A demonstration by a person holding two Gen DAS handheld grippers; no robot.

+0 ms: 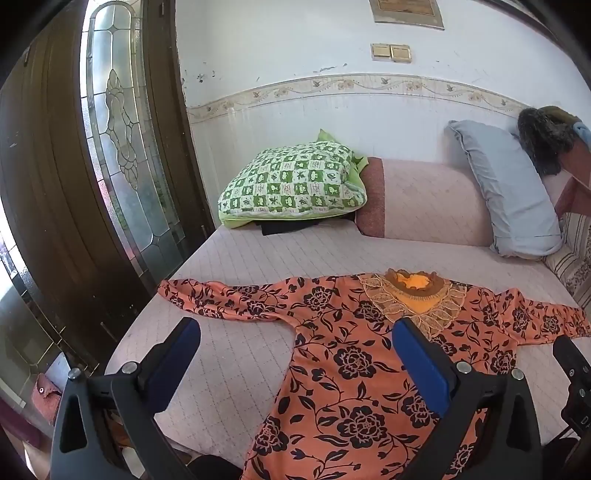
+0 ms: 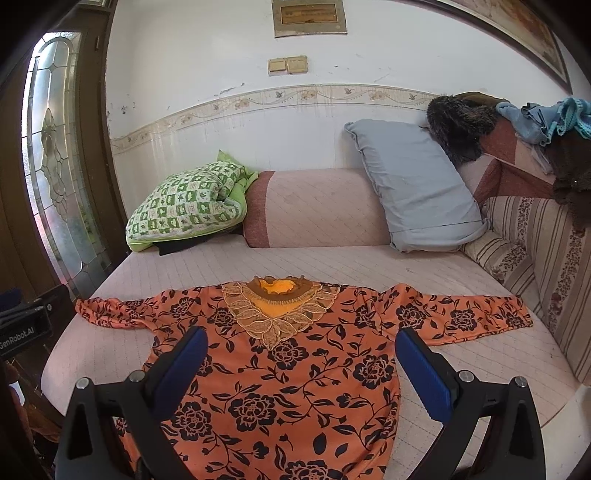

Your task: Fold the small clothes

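On bed (image 2: 332, 262), orange floral blouse (image 2: 295, 376) spread flat, likely light and floppy, best pinched at sleeve cuffs; left gripper (image 1: 295, 354) and right gripper (image 2: 301, 360) wide, empty.

Orange floral blouse (image 1: 354, 365): hem runs off bottom edge in both views, so lower part can't be seen. In left wrist view its far sleeve end is cut by the right edge, partly behind the right gripper (image 1: 570, 373), which itself shows only as a black corner. Dark item (image 2: 181, 246) under green checked pillow (image 2: 184, 206): mostly covered, can't tell what it is. Framed plaque (image 2: 309, 16) on wall: top cropped, text too small to read. Clothes heap (image 2: 554, 122) on sofa arm cut by right edge; pieces indistinct. Left gripper (image 2: 22, 326): just its body at left edge.
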